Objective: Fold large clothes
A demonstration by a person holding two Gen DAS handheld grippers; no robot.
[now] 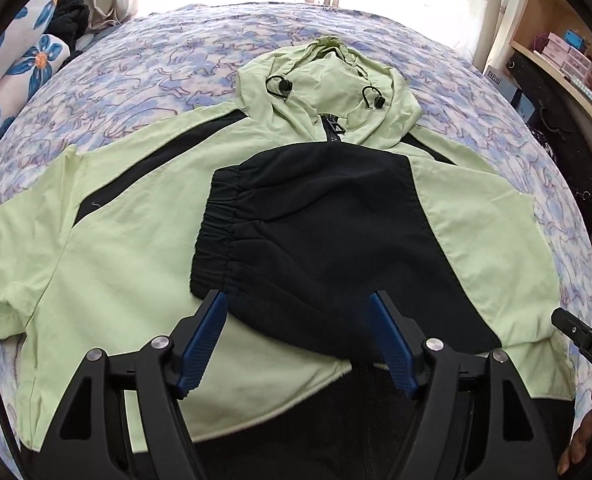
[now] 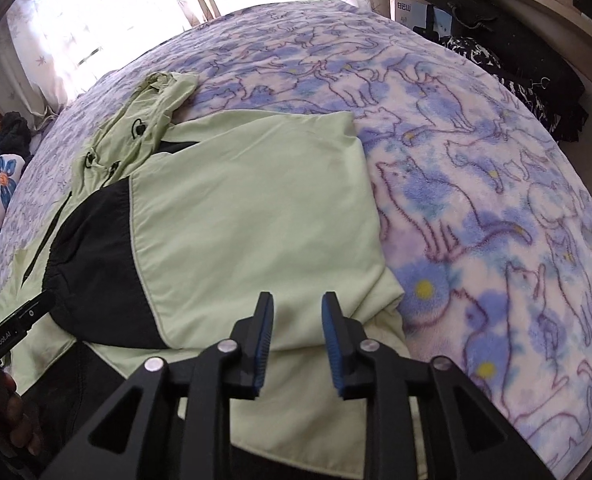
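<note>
Left gripper (image 1: 298, 300): jaws spread wide, nothing between the blue pads (image 1: 204, 340), hovering above the jacket (image 1: 108, 256). The light-green hooded jacket w/ black panels lies flat on the bed blanket (image 1: 144, 64), straight ahead of this claw. A sleeve is folded in across the chest; its black elastic cuff (image 1: 216, 220) sits just ahead-left of the left pad. Hood (image 1: 324, 92) lies farther ahead, w/ two black cord toggles and the zipper top (image 1: 334, 130) below them.

Right gripper (image 2: 298, 300): jaws partly apart, narrower gap than left, not clamped on anything; green fabric shows through the gap. It sits over the jacket's near right edge (image 2: 256, 220). Blanket w/ purple cat print (image 2: 476, 200) spreads ahead-right of it. Black sleeve panel (image 2: 96, 264) is ahead-left, hood (image 2: 144, 120) far ahead-left.

Each claw's side edge is visible in the other's view. Floral pillow (image 1: 20, 72) far left; shelf (image 1: 568, 68) far right.
</note>
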